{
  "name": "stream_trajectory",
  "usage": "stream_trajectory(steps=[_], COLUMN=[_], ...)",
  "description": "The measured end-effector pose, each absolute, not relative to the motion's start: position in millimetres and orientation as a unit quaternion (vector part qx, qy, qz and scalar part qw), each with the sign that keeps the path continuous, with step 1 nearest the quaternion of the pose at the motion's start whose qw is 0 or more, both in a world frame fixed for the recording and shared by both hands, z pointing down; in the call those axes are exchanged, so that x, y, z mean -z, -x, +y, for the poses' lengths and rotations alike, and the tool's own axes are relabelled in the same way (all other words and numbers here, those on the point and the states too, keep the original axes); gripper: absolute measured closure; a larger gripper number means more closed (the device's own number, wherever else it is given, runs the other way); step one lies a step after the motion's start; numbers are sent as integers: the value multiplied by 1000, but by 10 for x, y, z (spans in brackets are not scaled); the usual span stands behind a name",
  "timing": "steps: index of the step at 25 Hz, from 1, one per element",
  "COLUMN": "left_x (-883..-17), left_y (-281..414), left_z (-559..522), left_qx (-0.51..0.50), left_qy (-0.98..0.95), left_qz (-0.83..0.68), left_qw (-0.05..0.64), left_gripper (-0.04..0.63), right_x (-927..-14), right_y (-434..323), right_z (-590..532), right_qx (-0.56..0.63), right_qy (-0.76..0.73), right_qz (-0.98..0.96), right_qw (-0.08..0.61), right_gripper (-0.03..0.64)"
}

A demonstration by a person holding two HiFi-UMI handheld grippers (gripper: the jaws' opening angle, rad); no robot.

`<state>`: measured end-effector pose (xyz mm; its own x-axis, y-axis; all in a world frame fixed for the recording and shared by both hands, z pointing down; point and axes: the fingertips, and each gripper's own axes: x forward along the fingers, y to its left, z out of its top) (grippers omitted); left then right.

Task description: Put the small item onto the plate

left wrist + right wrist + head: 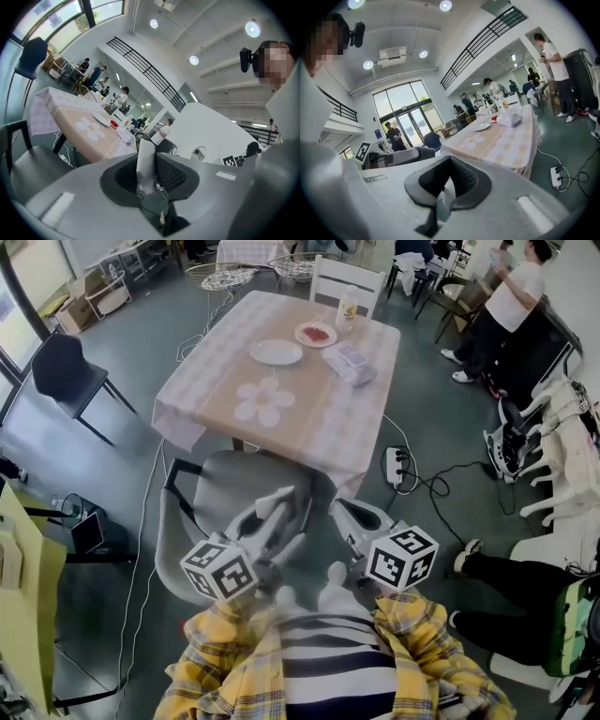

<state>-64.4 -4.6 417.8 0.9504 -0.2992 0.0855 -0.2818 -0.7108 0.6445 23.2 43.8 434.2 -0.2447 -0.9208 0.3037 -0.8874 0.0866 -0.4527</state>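
An empty white plate point(277, 352) lies on the far half of the checked table point(309, 427), well ahead of me. Right of it is a small dish with something red point(316, 334), then a clear wrapped packet point(349, 362) and a bottle point(348, 306). I hold both grippers close to my chest, short of the table. The left gripper point(275, 505) points at the grey chair and shows a narrow gap with nothing in it point(150, 173). The right gripper point(354, 515) is the same, empty and slightly apart point(446, 187). The plate point(101, 117) point(480, 126) looks small and distant in both gripper views.
A grey chair point(234, 484) stands between me and the table's near edge. A power strip point(396, 465) with cables lies on the floor at the right. A dark chair point(66, 371) stands left, white chairs point(562, 427) right. A person point(506, 306) stands far right; a seated person's leg point(506, 577) reaches in.
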Motion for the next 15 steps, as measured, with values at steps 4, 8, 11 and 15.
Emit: stream_trajectory(steps=[4,8,11,15], left_x=[-4134,-4090,-4078,-4064], left_y=[354,32,-198,-472], left_z=[-177,-271,-311,-379], left_qx=[20,28,32,36], left_qy=[-924,-922,-921,-920], left_qz=[-179,-195,-206,-221], left_qw=[339,333,329,321], left_gripper=[512,512,512,512], right_x=[-4325,-4299,-4297,-4311], right_y=[-488,-784,-984,-1180], right_z=[268,124,16,-105], right_qx=[279,273,270,268], right_qy=[593,580,570,554], right_qz=[755,768,776,788], right_qw=[22,18,13,5], right_gripper=[618,618,618,618])
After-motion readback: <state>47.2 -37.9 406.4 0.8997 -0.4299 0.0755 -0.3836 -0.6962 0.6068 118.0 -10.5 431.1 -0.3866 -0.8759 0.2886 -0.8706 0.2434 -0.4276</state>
